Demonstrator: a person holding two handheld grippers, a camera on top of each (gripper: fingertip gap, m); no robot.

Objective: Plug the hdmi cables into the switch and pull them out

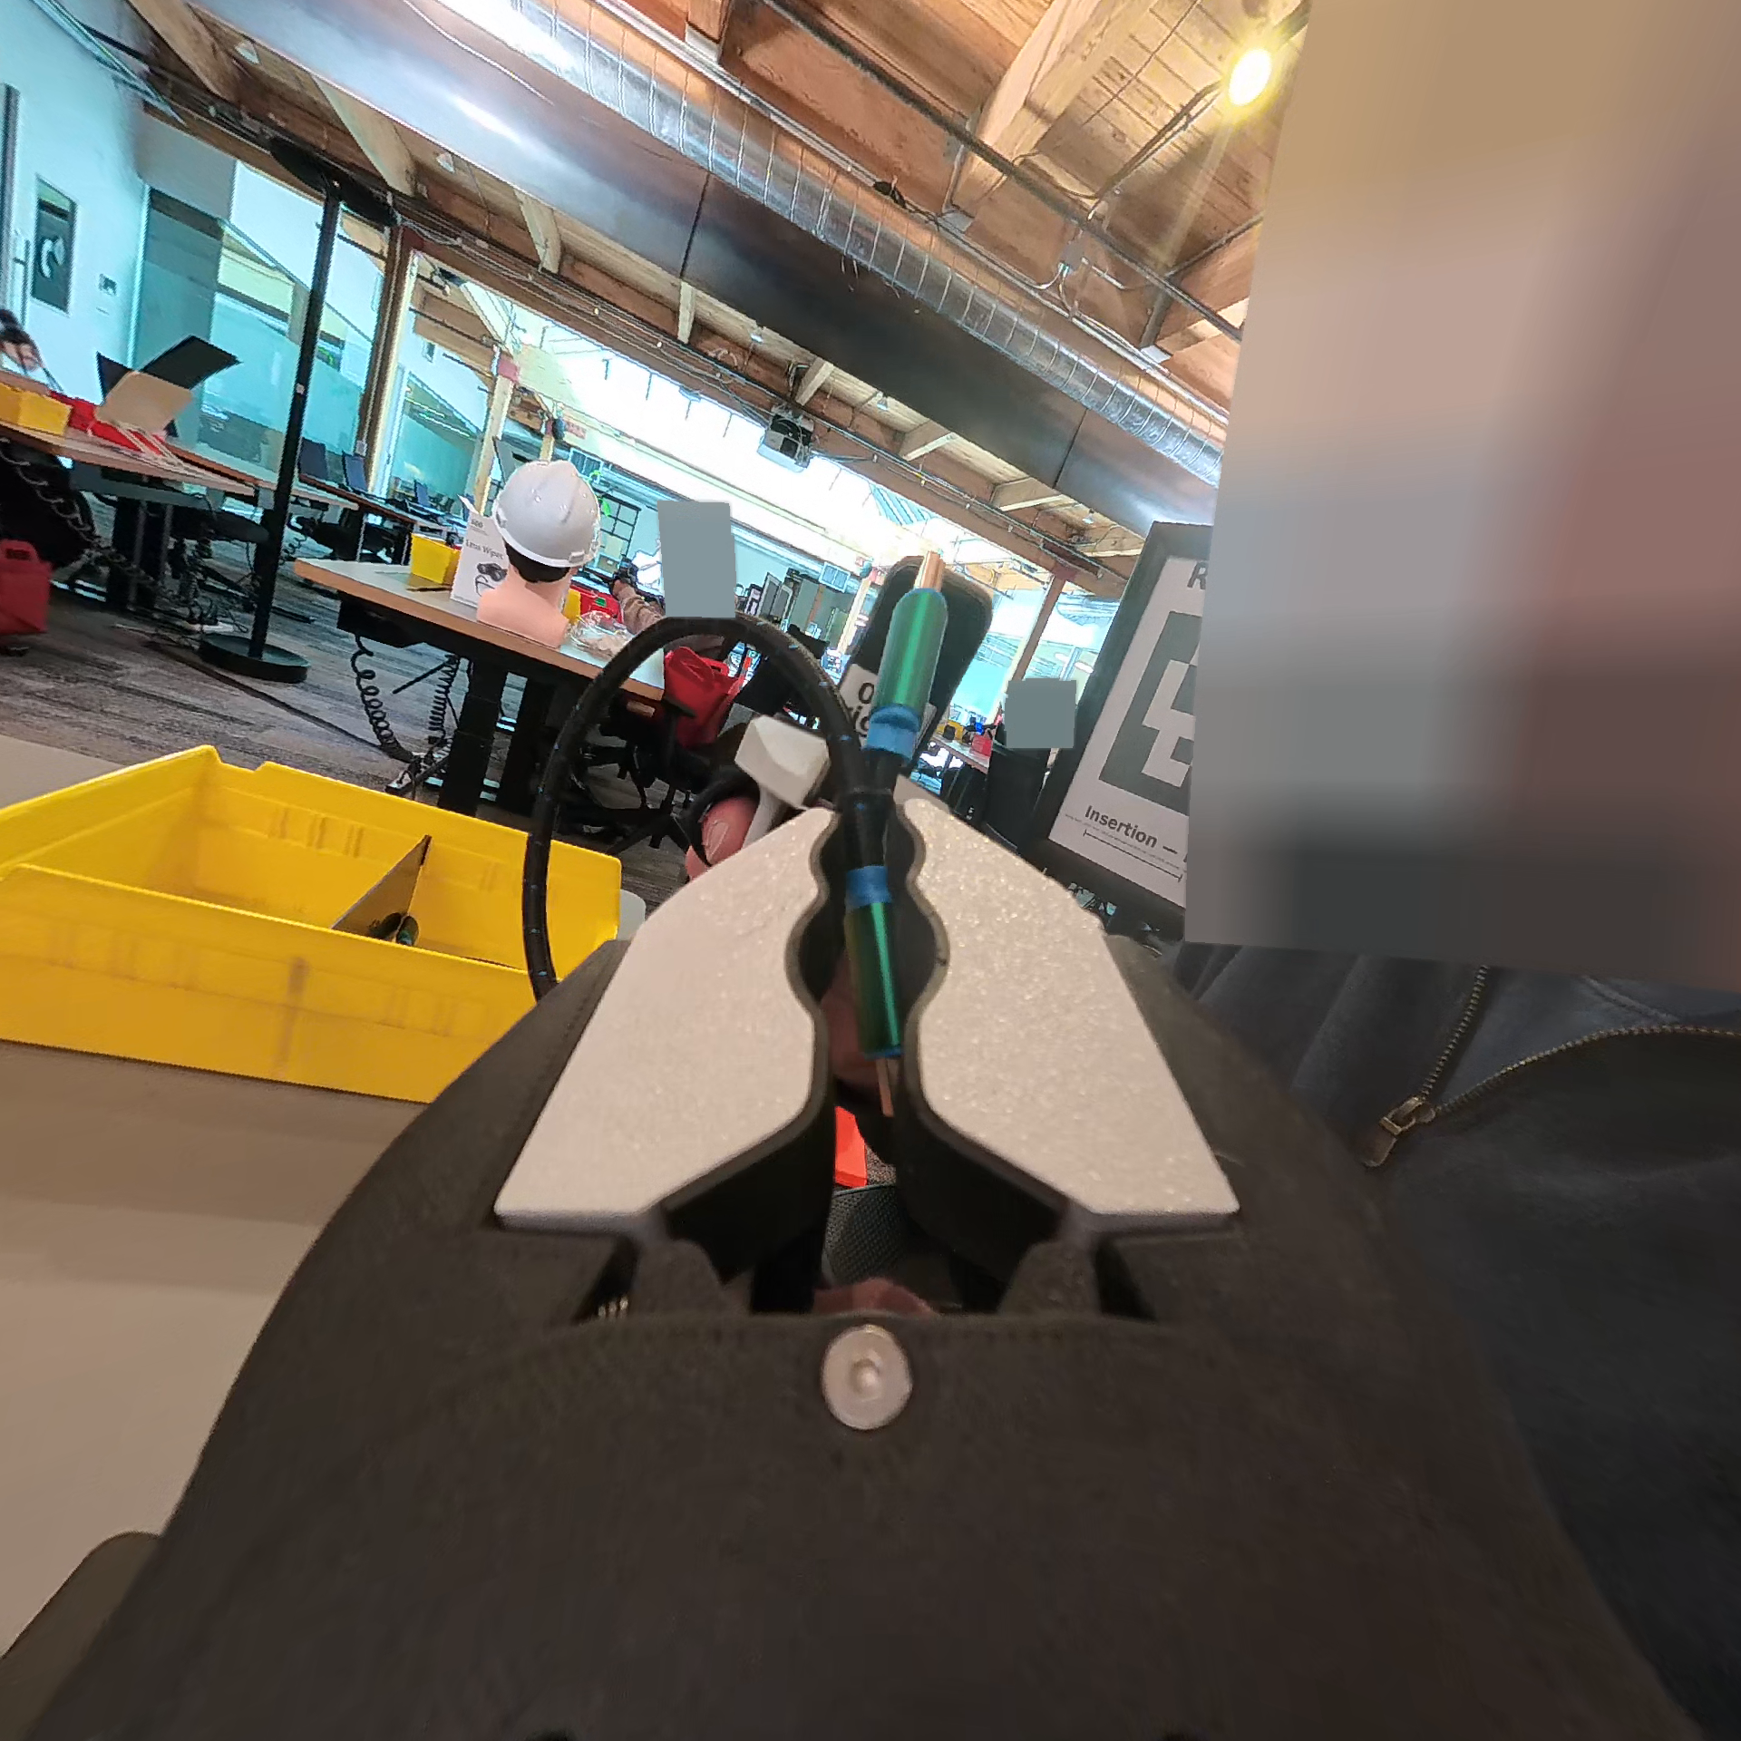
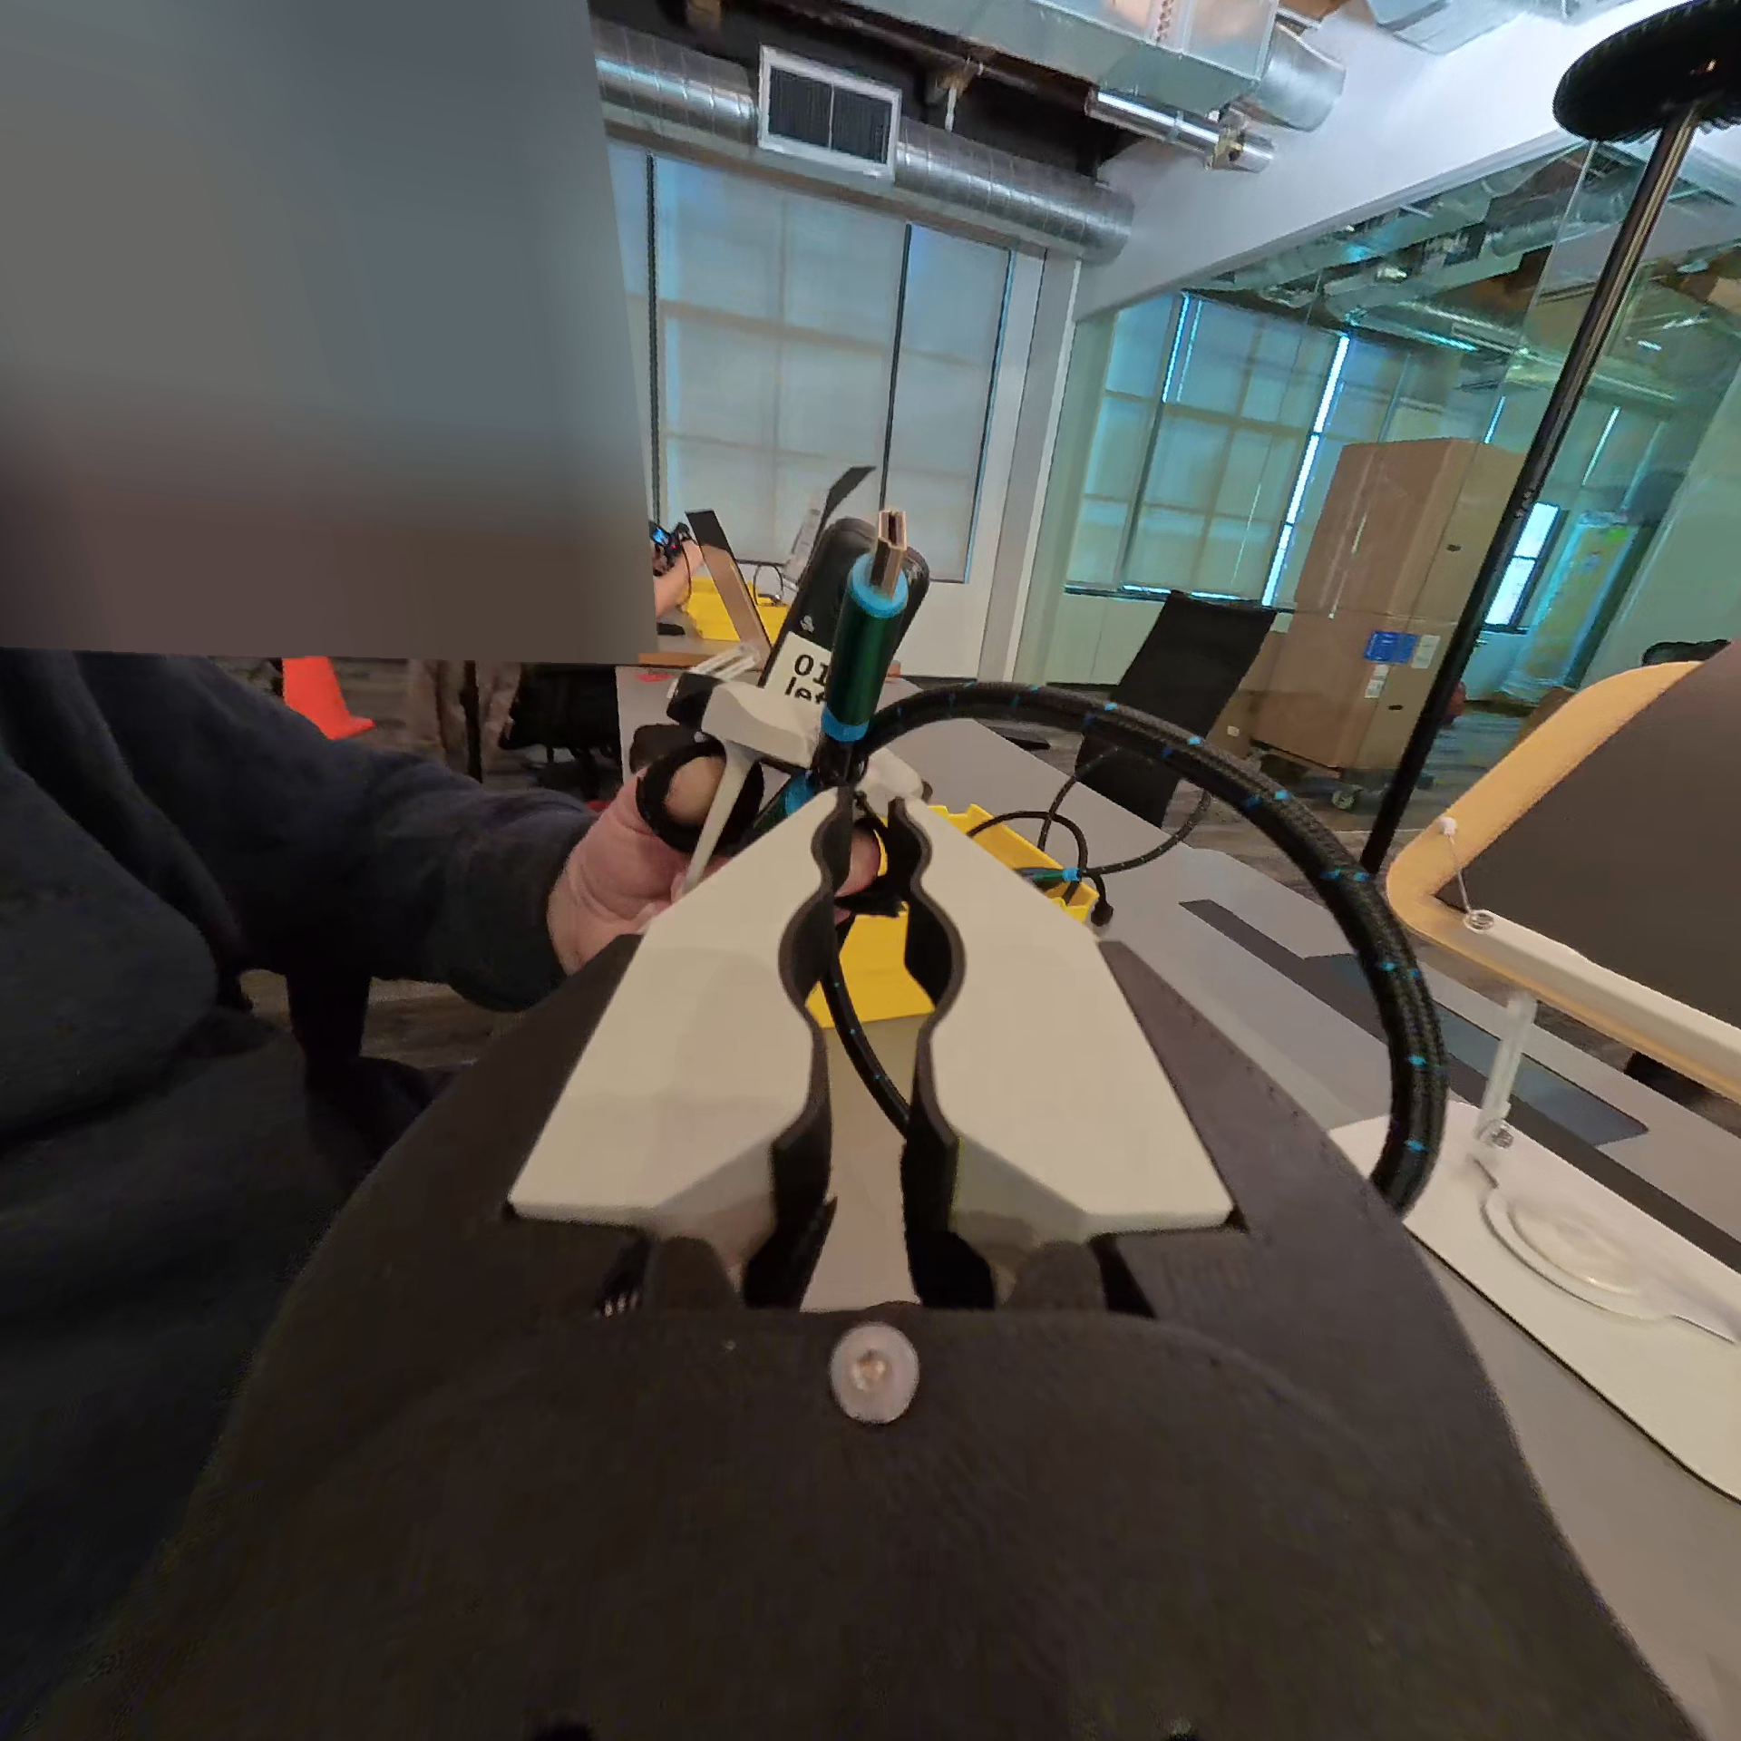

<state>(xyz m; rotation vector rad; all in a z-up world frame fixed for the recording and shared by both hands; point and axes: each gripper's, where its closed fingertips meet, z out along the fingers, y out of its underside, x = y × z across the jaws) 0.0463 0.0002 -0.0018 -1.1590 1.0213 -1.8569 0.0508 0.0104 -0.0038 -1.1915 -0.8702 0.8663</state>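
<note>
Left gripper jaws nearly closed, pinching the cable just behind 1 green plug. Right gripper jaws narrow, tips gripping the same cable near the other plug. Both held up in the air above the table.

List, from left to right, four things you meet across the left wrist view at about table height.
Yellow bin → black braided cable loop → green HDMI plug held in the left tool → black-framed sign.
</note>
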